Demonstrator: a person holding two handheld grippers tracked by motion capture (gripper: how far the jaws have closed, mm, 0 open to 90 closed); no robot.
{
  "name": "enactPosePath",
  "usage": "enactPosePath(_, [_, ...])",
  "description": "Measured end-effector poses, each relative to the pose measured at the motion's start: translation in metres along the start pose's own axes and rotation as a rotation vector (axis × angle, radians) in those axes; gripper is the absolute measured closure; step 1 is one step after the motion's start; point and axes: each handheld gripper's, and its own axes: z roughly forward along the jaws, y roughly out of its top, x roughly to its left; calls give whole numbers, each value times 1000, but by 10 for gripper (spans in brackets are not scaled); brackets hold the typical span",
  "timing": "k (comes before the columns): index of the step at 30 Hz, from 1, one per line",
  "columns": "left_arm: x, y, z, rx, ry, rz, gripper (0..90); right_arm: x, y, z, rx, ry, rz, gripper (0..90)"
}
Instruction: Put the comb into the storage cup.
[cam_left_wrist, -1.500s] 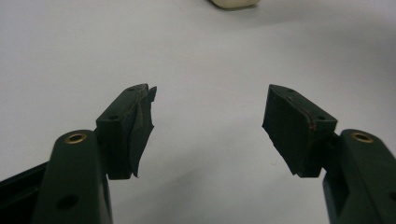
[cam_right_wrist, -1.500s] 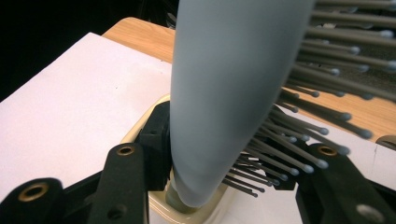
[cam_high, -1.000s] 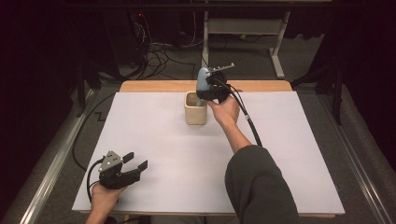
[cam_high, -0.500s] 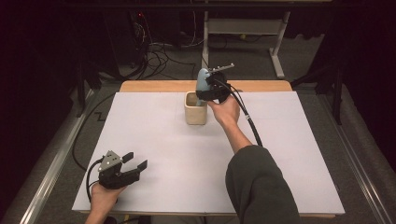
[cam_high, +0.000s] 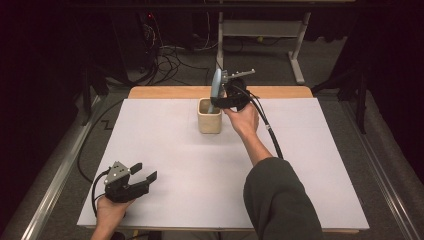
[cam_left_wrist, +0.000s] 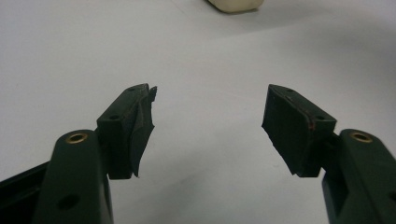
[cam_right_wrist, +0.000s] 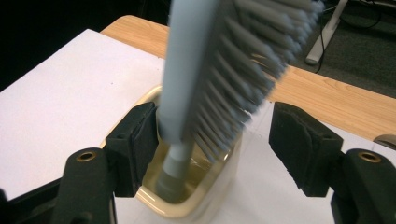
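One brush (cam_right_wrist: 201, 70) — upright, handle down in cup (cam_high: 209, 121) | bristles up

A pale grey-blue brush (cam_right_wrist: 219, 60) with grey bristles stands in a cream cup (cam_high: 209, 116), black jaws on both the right gripper (cam_right_wrist: 212, 140) and the left gripper (cam_left_wrist: 208, 126), over a plain white table (cam_high: 165, 165) with a light wood-coloured far edge.

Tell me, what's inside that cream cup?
A grey brush stands handle-down in the cup, bristles sticking out above the rim. The right gripper has just been opening around it, pads apart. The cup's floor is mostly hidden by the handle.
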Motion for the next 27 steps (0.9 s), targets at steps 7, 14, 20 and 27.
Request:
enactPosePath(7, [0,0,0,0,2,1,337,-2,-3,-6,-9,1,-4,317])
enactPosePath(14, [0,0,0,-3,2,-1,337,-2,-6,-16,-27,5,-8,324])
enactPosePath(20, [0,0,0,0,4,2,337,-4,-11,-23,-28,7,-24,324])
enactPosePath(27, [-1,0,0,1,4,3,337,-2,-16,-33,-64,14,-42,319])
